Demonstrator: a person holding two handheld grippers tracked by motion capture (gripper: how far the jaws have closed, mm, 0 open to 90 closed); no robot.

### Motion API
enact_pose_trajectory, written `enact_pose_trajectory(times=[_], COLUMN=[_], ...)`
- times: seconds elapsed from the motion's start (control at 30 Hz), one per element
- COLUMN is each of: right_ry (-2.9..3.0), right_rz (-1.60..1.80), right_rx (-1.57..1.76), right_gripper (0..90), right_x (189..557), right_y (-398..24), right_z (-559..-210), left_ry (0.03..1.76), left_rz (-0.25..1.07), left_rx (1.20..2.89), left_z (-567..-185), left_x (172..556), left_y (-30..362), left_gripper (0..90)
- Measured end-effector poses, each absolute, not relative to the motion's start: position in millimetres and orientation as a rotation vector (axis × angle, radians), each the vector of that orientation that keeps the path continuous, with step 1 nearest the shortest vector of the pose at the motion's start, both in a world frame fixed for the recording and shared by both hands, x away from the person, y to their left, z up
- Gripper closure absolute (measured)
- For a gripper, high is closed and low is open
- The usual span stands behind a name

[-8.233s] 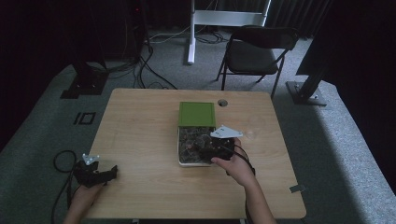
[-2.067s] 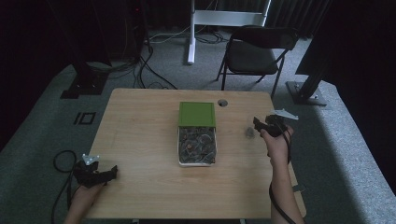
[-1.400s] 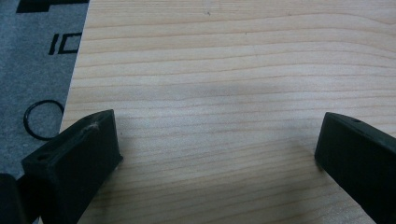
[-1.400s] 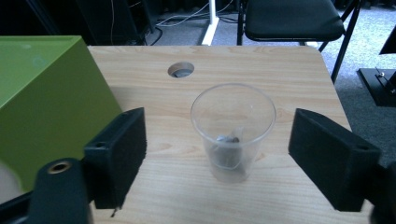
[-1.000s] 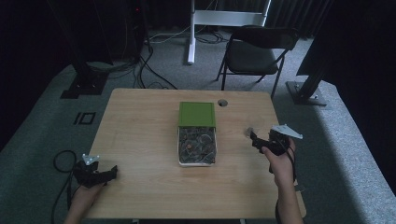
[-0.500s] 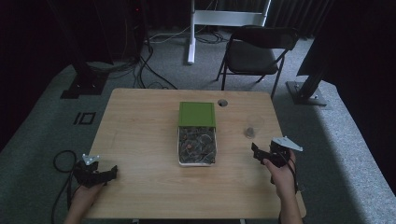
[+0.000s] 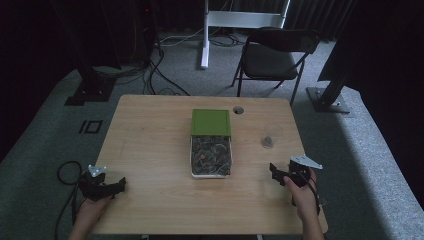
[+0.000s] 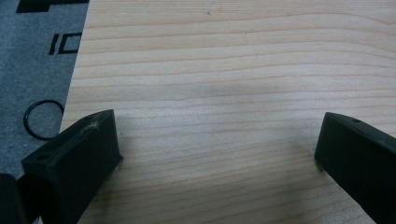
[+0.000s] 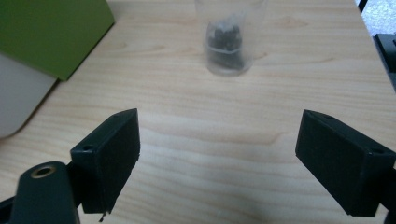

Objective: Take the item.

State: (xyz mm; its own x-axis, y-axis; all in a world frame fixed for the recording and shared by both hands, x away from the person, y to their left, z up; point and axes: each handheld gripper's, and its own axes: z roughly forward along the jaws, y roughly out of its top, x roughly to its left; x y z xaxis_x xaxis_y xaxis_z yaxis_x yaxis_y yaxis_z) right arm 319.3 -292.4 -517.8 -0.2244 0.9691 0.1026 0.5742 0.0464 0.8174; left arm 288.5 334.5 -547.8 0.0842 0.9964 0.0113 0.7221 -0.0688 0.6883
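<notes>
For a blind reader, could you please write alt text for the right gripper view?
A clear cup holding small dark pieces stands on a wooden table, framed by the open hand-held gripper. A green lid lies at upper left.

table (image 9: 261,135): pale wood, matt, fine grain seen | cup (image 9: 229,39): clear plastic, smooth | box lid (image 9: 46,32): green, matt | right claw (image 9: 219,161): black matt plastic

Perhaps "IO"-like black marks (image 8: 64,43) on the grey floor (image 8: 28,70); no other readable text.
</notes>
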Motion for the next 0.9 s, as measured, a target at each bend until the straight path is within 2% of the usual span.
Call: enact_pose_trajectory(times=[0.9], right_ry=[2.095], right_rz=[1.027], right_rx=[1.345], right_gripper=[14.0], right_x=[291.0], right_y=[-291.5], right_z=[-546.6], left_ry=[1.692], left_rz=[0.687], left_rx=[1.845], left_z=[-547.8], left_x=[288.2], left_y=[334.5], left_gripper=[0.3])
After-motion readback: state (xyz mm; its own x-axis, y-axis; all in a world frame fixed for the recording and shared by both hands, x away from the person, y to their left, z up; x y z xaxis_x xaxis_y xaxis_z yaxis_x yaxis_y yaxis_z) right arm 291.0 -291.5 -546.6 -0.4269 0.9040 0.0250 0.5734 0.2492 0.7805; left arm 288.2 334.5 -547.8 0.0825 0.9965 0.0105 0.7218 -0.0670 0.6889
